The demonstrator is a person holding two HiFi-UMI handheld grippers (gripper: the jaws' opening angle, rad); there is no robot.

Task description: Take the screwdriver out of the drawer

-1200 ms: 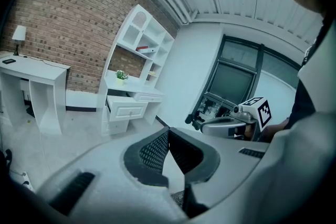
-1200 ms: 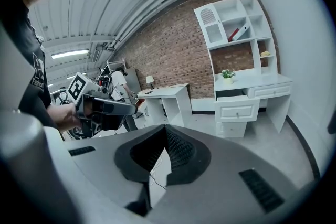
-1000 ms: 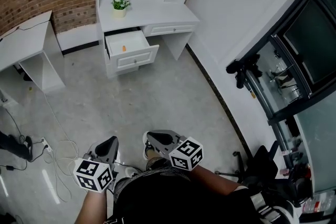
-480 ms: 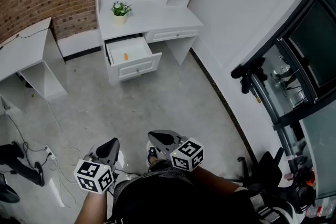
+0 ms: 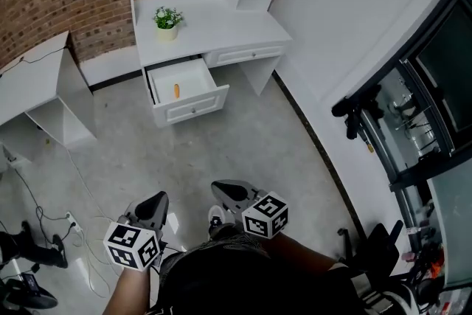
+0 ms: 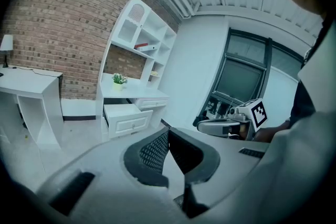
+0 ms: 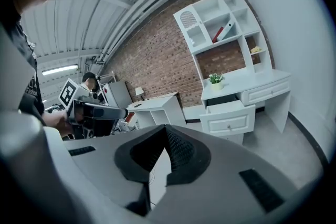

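An orange-handled screwdriver [image 5: 176,91] lies in the open top drawer [image 5: 193,106] of a white desk [image 5: 221,29] far ahead, across the grey floor. Both grippers are held low, close to the person's body and far from the drawer. My left gripper [image 5: 156,201] and right gripper [image 5: 220,189] point toward the desk, each shut with nothing between the pads. The open drawer [image 6: 127,117] shows small beyond the left gripper [image 6: 167,131] in the left gripper view. The right gripper view also shows the drawer [image 7: 228,115], above the right gripper [image 7: 166,128]. The screwdriver is not visible in either gripper view.
A small potted plant [image 5: 167,17] stands on the desk top under white shelves. A second white desk [image 5: 37,77] stands at the left, with cables [image 5: 44,210] on the floor near it. A white wall, a black stand [image 5: 354,111] and a chair [image 5: 369,247] line the right side.
The view has shifted from frame to frame: the desk and its open drawer sit slightly lower and further right in the head view. Both grippers keep their pose near the body.
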